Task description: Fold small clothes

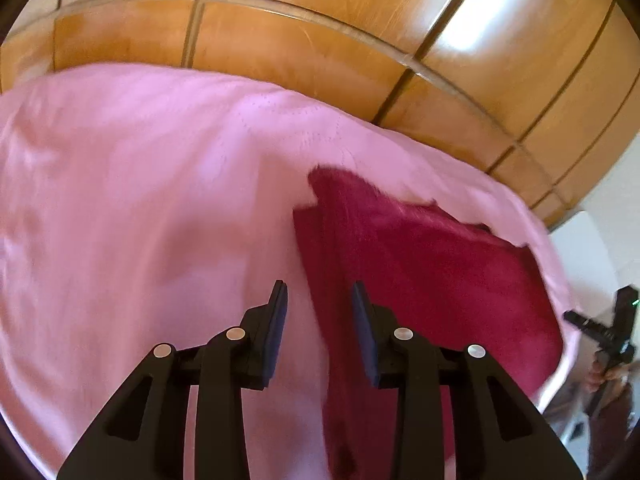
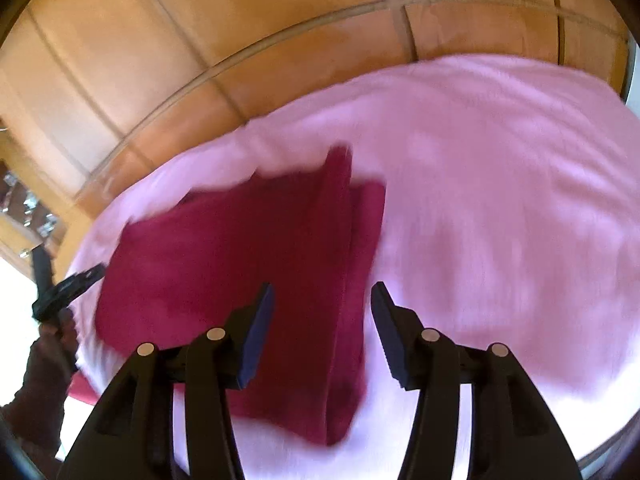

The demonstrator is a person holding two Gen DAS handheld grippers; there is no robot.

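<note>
Behind everything stands a wall of glossy orange-brown wooden panels (image 1: pixel 320 52), crossed by darker seams, with bright light reflecting off the upper part. In front of it lies a wide pale pink cover (image 1: pixel 140 208), softly wrinkled, filling most of both views; its far edge runs along the foot of the panels. On that cover rests a dark crimson garment (image 2: pixel 240 280), folded flat into a rough rectangle with a lengthwise crease; it sits near one side edge of the pink cover, and a strip of pink shows between the garment and the far edge. Both pictures are blurred, so the kind of garment cannot be told. Your left gripper (image 1: pixel 319 312) hovers above the cover with its two black fingers spread apart and nothing between them; one edge of the crimson garment lies below, passing under the gap. Your right gripper (image 2: pixel 322 316) hangs over the garment with its fingers parted a little wider, also holding nothing, the creased side of the cloth showing between them. In each view the other gripper appears small at the edge of the picture, beyond the cover's side edge, held in your hand (image 1: pixel 608 376).
</note>
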